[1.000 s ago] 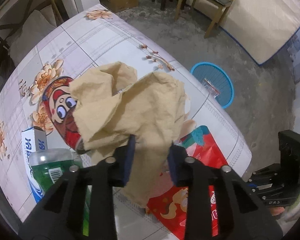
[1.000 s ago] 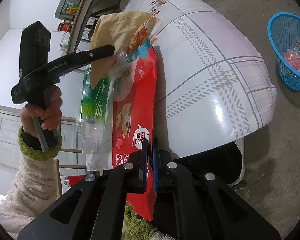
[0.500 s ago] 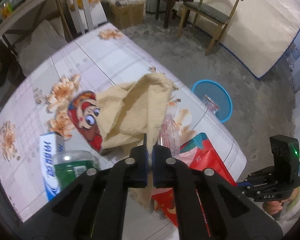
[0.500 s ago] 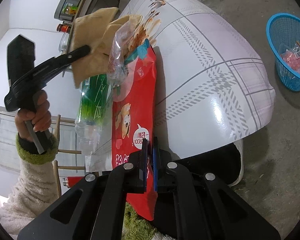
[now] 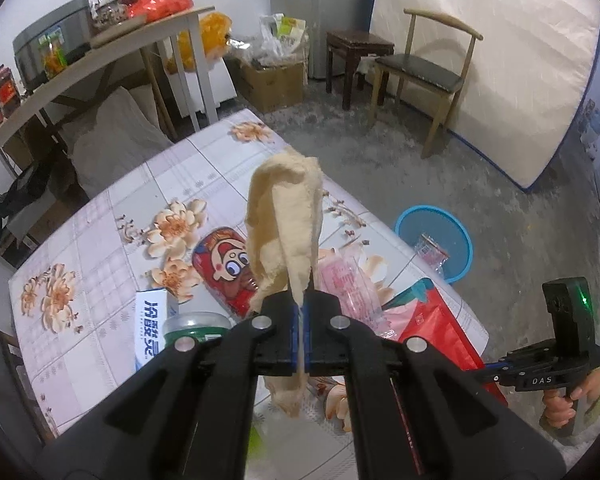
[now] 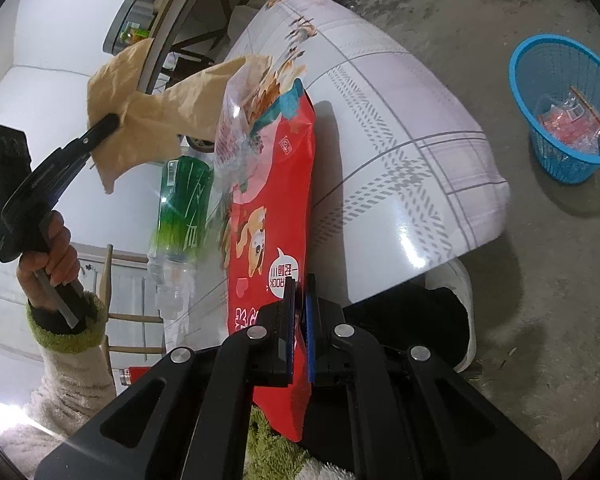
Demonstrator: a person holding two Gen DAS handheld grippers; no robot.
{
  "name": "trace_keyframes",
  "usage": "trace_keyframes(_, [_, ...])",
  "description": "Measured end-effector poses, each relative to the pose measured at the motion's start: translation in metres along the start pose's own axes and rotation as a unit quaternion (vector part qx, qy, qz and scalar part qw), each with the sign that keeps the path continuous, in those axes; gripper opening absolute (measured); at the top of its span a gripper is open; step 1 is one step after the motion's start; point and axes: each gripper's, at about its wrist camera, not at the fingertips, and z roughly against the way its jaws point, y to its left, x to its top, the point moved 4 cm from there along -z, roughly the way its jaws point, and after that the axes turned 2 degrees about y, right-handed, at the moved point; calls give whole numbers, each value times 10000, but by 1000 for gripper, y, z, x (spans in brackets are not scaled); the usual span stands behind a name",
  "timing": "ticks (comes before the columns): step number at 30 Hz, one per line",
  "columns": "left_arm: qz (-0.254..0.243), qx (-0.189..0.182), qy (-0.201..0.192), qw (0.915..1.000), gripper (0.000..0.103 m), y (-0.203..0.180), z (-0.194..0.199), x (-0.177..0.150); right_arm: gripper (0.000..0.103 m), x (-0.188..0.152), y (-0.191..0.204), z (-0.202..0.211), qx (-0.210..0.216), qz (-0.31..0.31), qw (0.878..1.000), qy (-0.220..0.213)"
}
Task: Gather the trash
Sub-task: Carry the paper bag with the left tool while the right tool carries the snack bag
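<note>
My left gripper is shut on a crumpled tan paper napkin, held up above the flowered table; the napkin and the left gripper also show in the right wrist view. My right gripper is shut on the near edge of a red snack bag lying on the table. The red snack bag also shows in the left wrist view. A clear pink wrapper, a red cartoon packet, a green bottle and a white-blue box lie on the table. A blue basket stands on the floor.
The blue basket off the table's right edge holds some pink and clear wrappers. A wooden chair, a dark stool, a cardboard box and a mattress against the wall stand beyond. A shelf desk is at left.
The left gripper closed on the napkin and lifted it off the table, uncovering the cartoon packet and the pink wrapper. The right gripper stayed shut on the red bag.
</note>
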Motion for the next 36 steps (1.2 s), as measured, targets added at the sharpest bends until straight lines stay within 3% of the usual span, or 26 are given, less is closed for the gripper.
trace_keyframes(20, [219,340,-729,9965,0,18,61,-1,5,-10,-11,36,-431,-66,9980,-447])
trace_keyframes(36, [304,280,-947,9946,0,11,76,-8,5,-7,-16,77,-927,-9,9906,-1005])
